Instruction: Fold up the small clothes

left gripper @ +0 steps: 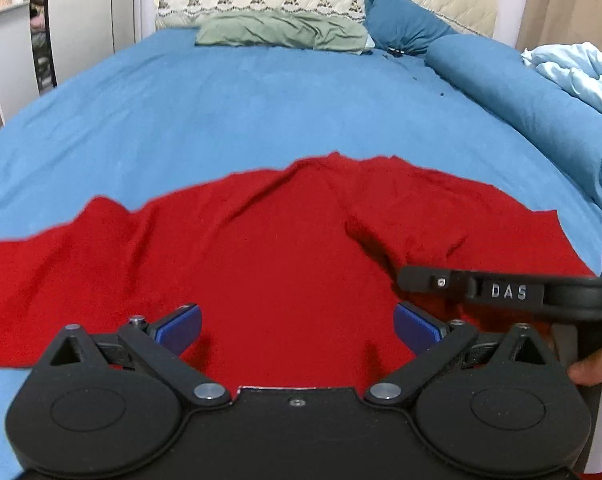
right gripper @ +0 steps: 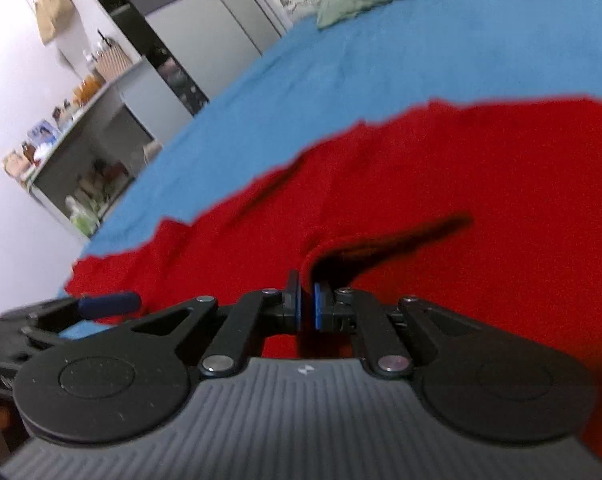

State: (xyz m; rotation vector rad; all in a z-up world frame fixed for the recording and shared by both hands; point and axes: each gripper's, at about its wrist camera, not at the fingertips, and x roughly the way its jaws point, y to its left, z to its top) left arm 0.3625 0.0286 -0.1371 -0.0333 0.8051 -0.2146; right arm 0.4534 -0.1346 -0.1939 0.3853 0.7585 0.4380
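Red garment spread flat on the blue bed, long axis running left to right across both views; left gripper spread wide just above the cloth, gripping nothing; right gripper pinched closed on a raised fold of the garment's near edge.

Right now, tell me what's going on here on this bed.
A person with a gripper in each hand is folding a red garment spread on the blue bedsheet. The right gripper is shut on a raised fold of the cloth. The left gripper sits open over the garment, gripping nothing.
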